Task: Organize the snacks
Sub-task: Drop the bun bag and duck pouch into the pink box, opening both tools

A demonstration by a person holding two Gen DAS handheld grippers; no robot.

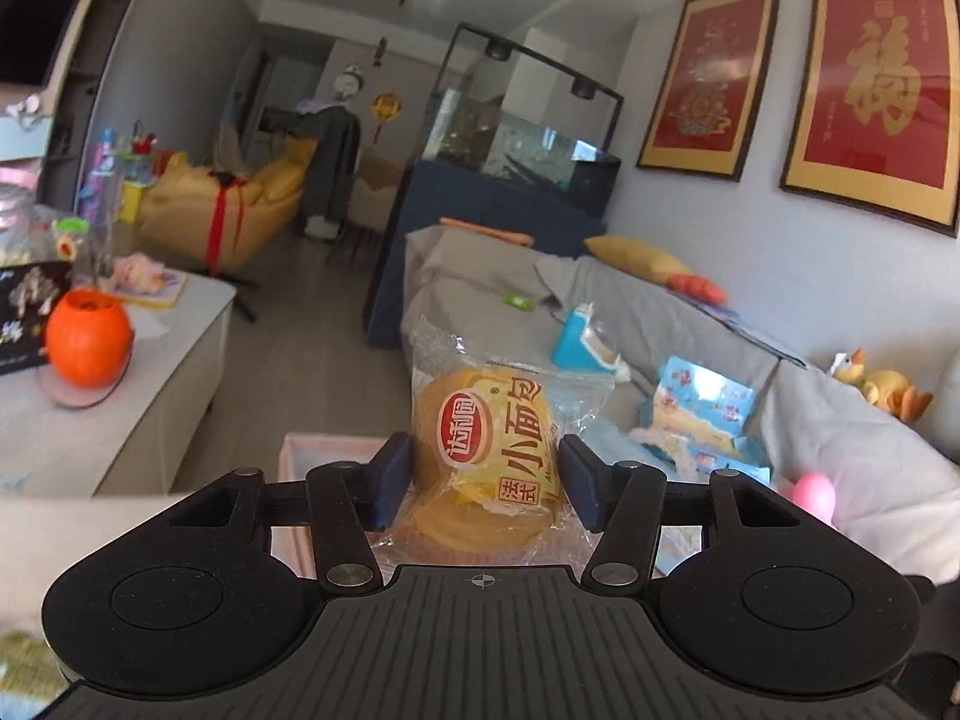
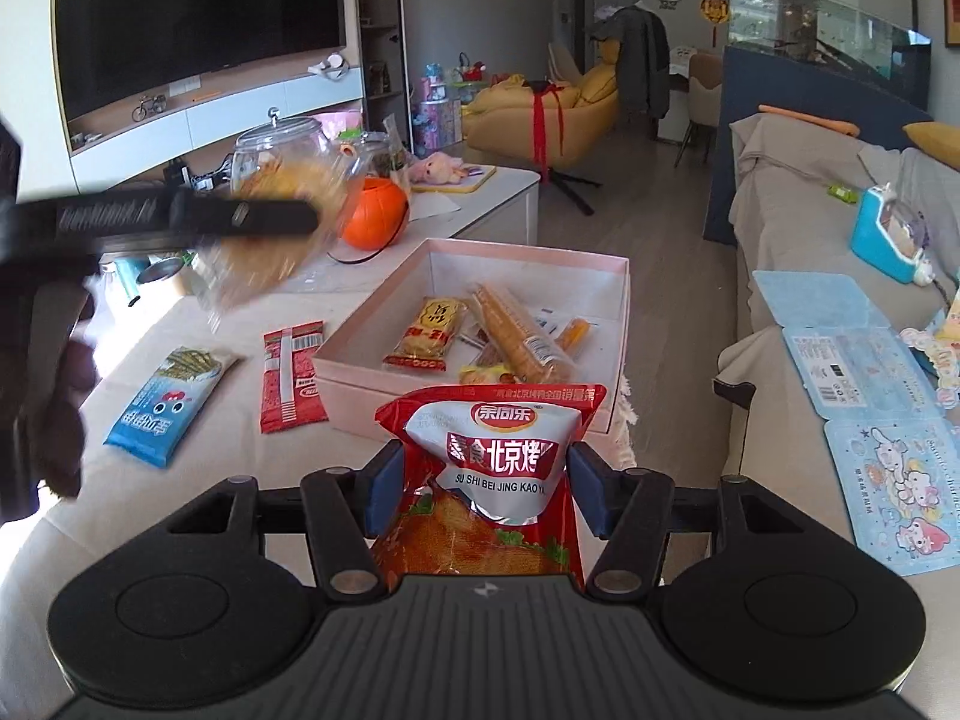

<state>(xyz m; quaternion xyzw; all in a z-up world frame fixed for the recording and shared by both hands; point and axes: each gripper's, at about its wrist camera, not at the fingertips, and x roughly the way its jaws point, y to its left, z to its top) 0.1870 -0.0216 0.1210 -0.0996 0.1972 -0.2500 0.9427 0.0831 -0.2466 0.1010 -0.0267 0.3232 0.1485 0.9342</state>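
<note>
In the left wrist view we look across a living room with a grey sofa (image 1: 690, 312), where the left gripper (image 1: 486, 480) pinches a clear-wrapped bread bun (image 1: 480, 450) held in the air, its lower end hidden behind the gripper body. In the right wrist view we see a pale table (image 2: 198, 480) bearing a pink box (image 2: 540, 258) of snacks, with a blue packet (image 2: 159, 402) and a red packet (image 2: 293, 378) lying beside it. The right gripper (image 2: 480, 492) clamps a red and white snack bag (image 2: 498, 462) just before the box, while the other gripper at left is a dark blur.

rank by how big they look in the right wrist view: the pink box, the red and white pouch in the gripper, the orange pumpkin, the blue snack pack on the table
1. pink box
2. red and white pouch, though it sits nearest the camera, which inflates it
3. blue snack pack
4. orange pumpkin, close to the blue pack in apparent size and farther off, so that order is unsure
</note>
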